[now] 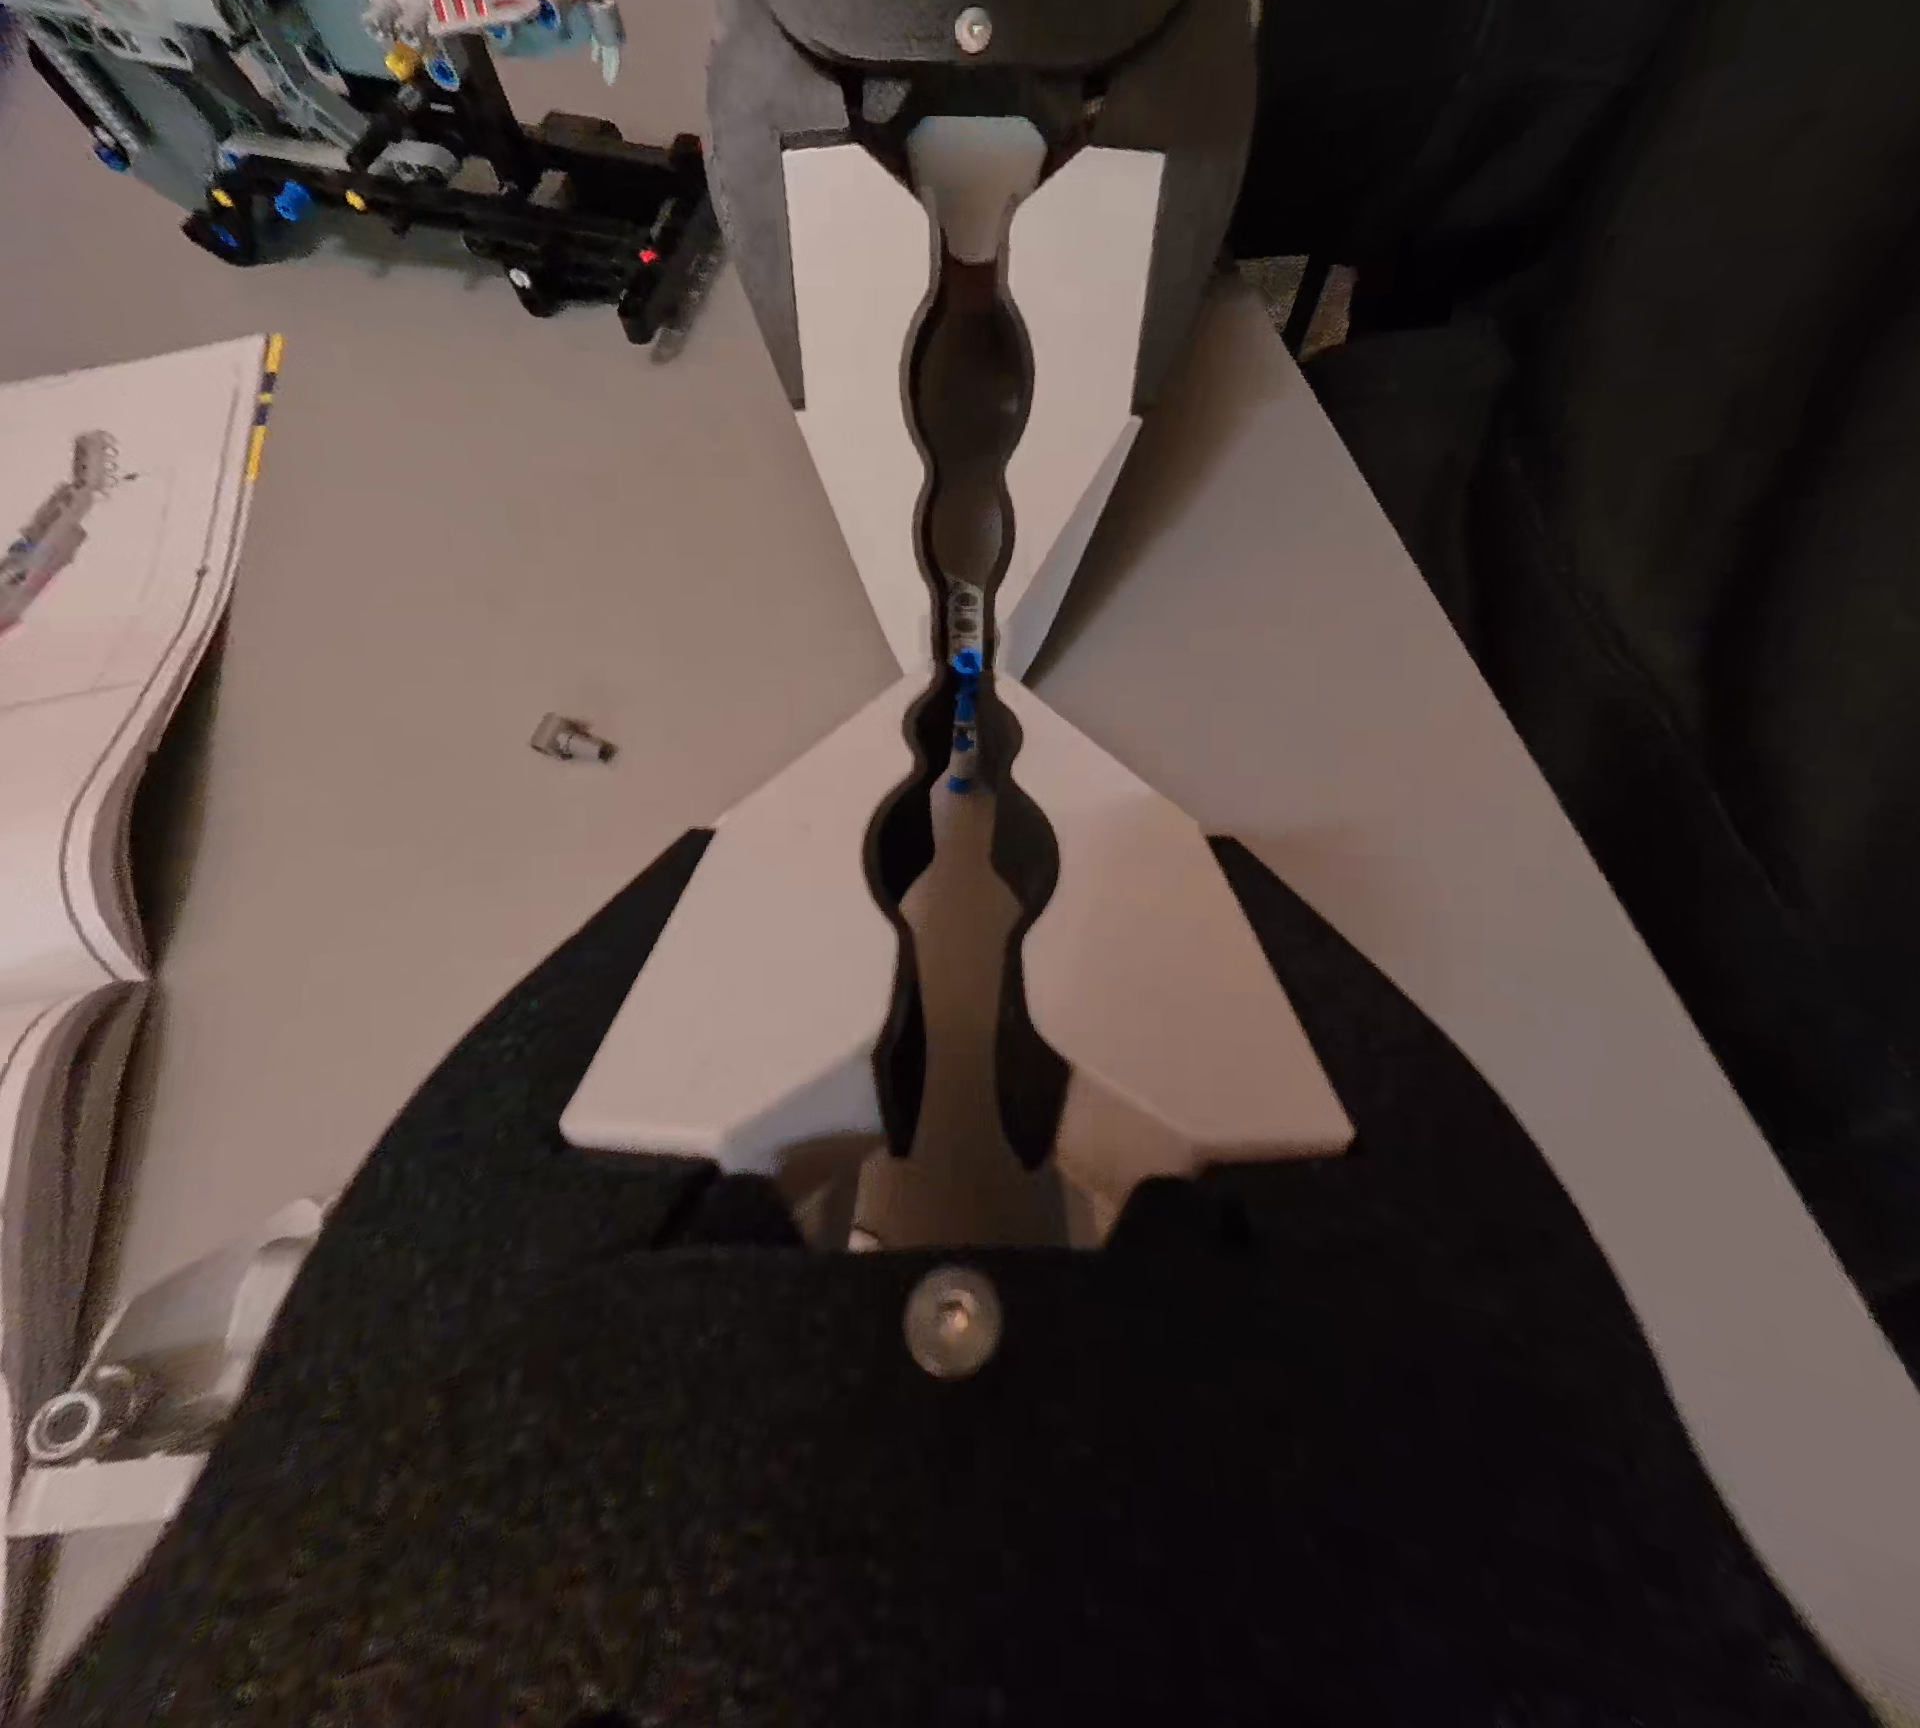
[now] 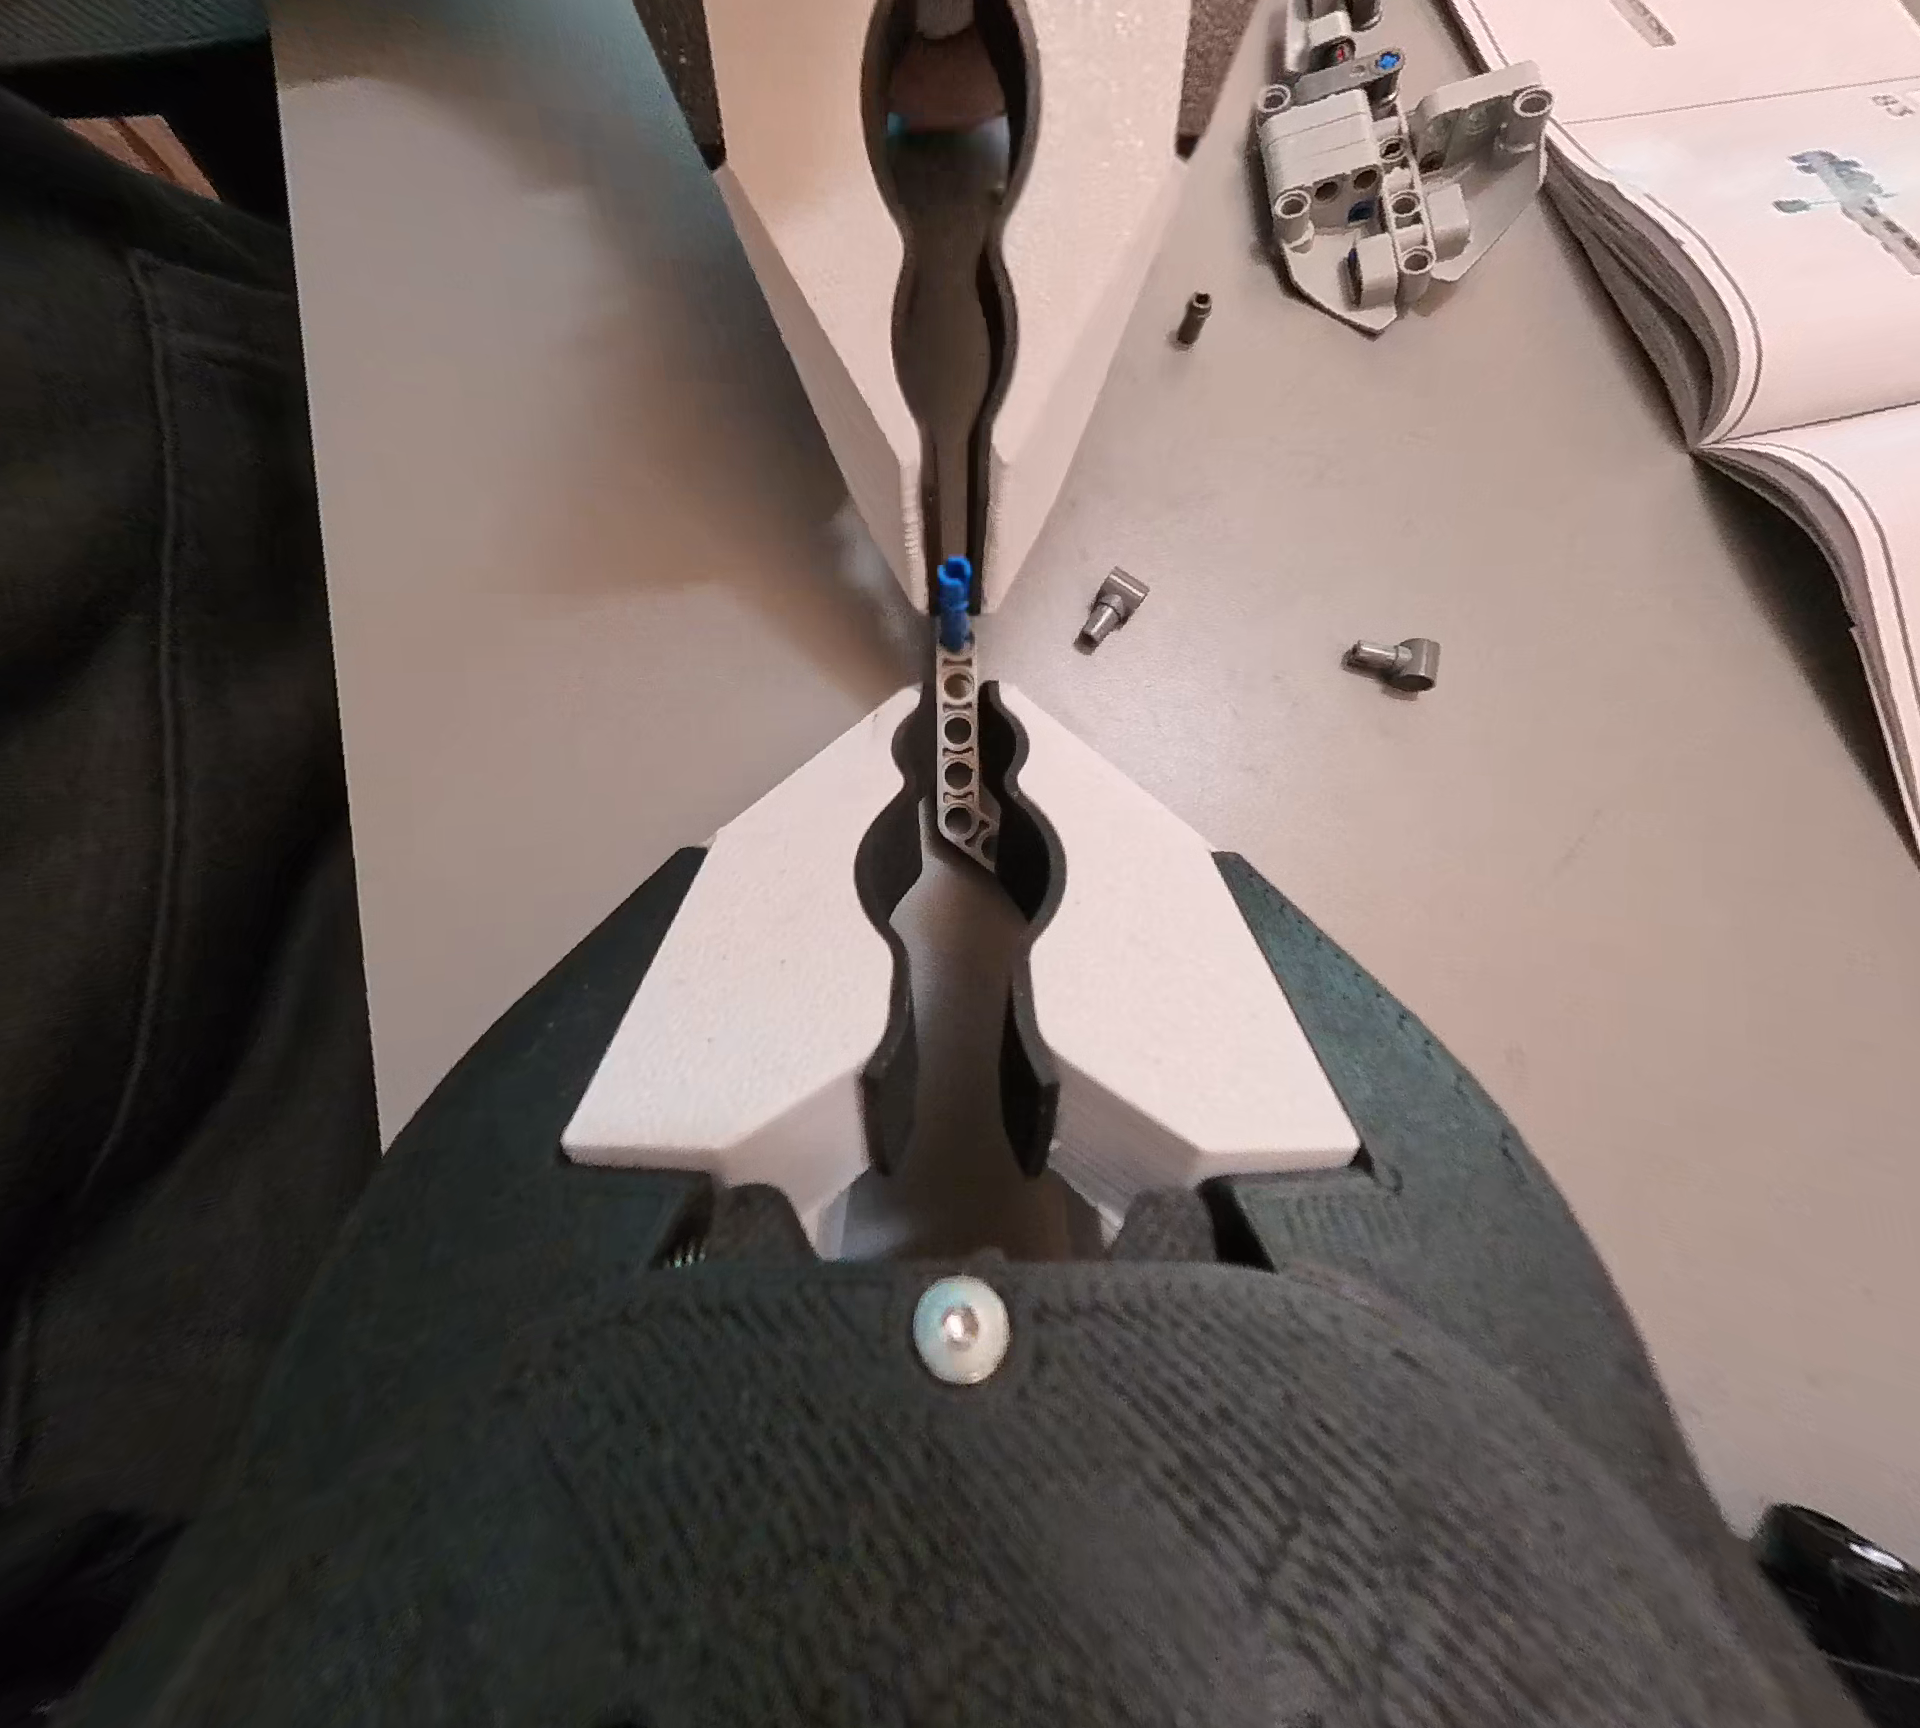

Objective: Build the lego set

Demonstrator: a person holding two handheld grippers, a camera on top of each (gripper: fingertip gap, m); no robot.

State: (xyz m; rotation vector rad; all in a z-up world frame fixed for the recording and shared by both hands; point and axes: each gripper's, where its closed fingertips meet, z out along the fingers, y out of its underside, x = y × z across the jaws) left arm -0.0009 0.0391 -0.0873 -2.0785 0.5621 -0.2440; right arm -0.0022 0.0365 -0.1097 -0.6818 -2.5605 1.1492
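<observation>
My two grippers meet tip to tip above the table's near edge. My right gripper (image 2: 961,691) is shut on a light grey beam with a row of holes (image 2: 958,743); the beam's end sticks out past the tips. My left gripper (image 1: 961,691) is shut on a small blue pin (image 1: 966,665). The pin (image 2: 954,598) stands against the free end of the beam. In the left wrist view the beam (image 1: 966,608) shows edge-on in the right gripper (image 1: 966,629). In the right wrist view the left gripper (image 2: 951,556) comes in from the top.
A partly built red, grey and black model (image 1: 312,68) stands at the far left. An open instruction booklet (image 1: 104,639) lies beside it (image 2: 1714,120). A grey subassembly (image 2: 1382,172) and loose grey connectors (image 2: 1110,606) (image 2: 1397,665) lie on the table (image 2: 1351,847). Dark clothing (image 2: 125,639) borders the table edge. Left and right tips are no more than a few centimetres apart.
</observation>
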